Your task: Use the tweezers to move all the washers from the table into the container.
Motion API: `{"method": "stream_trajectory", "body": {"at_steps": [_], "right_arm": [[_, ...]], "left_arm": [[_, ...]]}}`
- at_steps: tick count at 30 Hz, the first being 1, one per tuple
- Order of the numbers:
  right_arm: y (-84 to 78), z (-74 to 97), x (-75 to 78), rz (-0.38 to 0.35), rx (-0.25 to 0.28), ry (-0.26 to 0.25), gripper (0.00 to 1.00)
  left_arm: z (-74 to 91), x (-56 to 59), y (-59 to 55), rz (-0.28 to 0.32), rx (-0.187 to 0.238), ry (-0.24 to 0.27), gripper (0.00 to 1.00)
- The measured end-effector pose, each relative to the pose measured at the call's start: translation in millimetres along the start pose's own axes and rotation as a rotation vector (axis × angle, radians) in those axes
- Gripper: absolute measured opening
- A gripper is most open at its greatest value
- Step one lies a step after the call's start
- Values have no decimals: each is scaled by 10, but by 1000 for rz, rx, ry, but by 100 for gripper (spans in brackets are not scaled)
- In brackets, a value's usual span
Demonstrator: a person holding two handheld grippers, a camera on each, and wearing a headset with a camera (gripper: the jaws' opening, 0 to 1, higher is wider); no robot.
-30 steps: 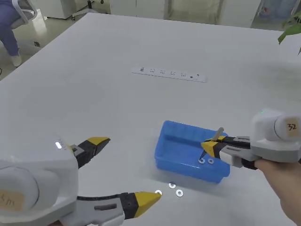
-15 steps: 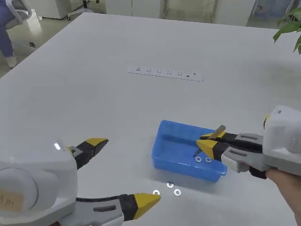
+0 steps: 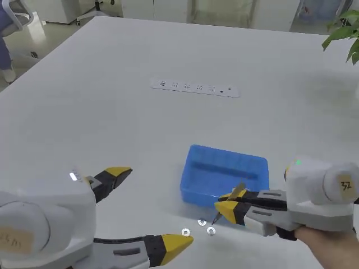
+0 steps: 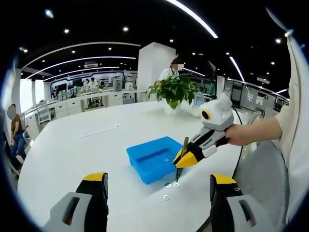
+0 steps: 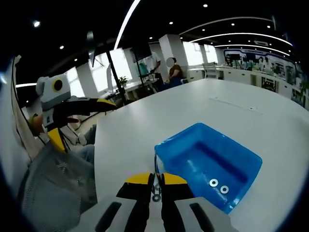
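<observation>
Pinching tweezers [image 3: 238, 188] in right gripper [image 3: 223, 206], held low, tips slanting down at washers [image 3: 202, 223] beside container [image 3: 189, 188]. Hovering level with left gripper [image 3: 150, 208], spread wide.

Open-plan office: I work at a white table [image 3: 112, 67] with a socket strip [image 3: 194, 88]; desk rows [image 4: 91, 99], ceiling strip lights [image 4: 193, 18], potted plant [image 4: 175, 91].

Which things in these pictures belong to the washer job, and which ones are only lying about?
For the job: tweezers clamped in the right gripper; three loose washers; two washers inside the blue container.

Only lying about: power strip; potted plant.
</observation>
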State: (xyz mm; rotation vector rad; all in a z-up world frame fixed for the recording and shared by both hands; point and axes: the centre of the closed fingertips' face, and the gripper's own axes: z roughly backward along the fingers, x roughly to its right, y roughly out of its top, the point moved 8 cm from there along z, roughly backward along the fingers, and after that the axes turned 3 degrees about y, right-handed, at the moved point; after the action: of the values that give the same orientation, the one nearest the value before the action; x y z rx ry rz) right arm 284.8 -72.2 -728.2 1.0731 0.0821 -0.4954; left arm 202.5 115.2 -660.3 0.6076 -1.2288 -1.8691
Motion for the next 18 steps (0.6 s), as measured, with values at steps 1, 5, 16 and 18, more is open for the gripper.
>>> {"method": "stream_trajectory", "body": {"at_steps": [1,5,16,18], "right_arm": [[-13,-9,-1,-2,-2,1,3],[-58,-37,-11,-12,-19,2,3],[-49,-59,-119,64,-70,16,4],[-49,-79,-171,114,-84,27,4]], "left_arm": [[1,-3,-3,0,-2,1,89],[-8,-7,-11,2,-4,-4,89],[-31,30,-10,-7,-9,-14,88],[-27,24,-16,-7,-9,-13,88]]}}
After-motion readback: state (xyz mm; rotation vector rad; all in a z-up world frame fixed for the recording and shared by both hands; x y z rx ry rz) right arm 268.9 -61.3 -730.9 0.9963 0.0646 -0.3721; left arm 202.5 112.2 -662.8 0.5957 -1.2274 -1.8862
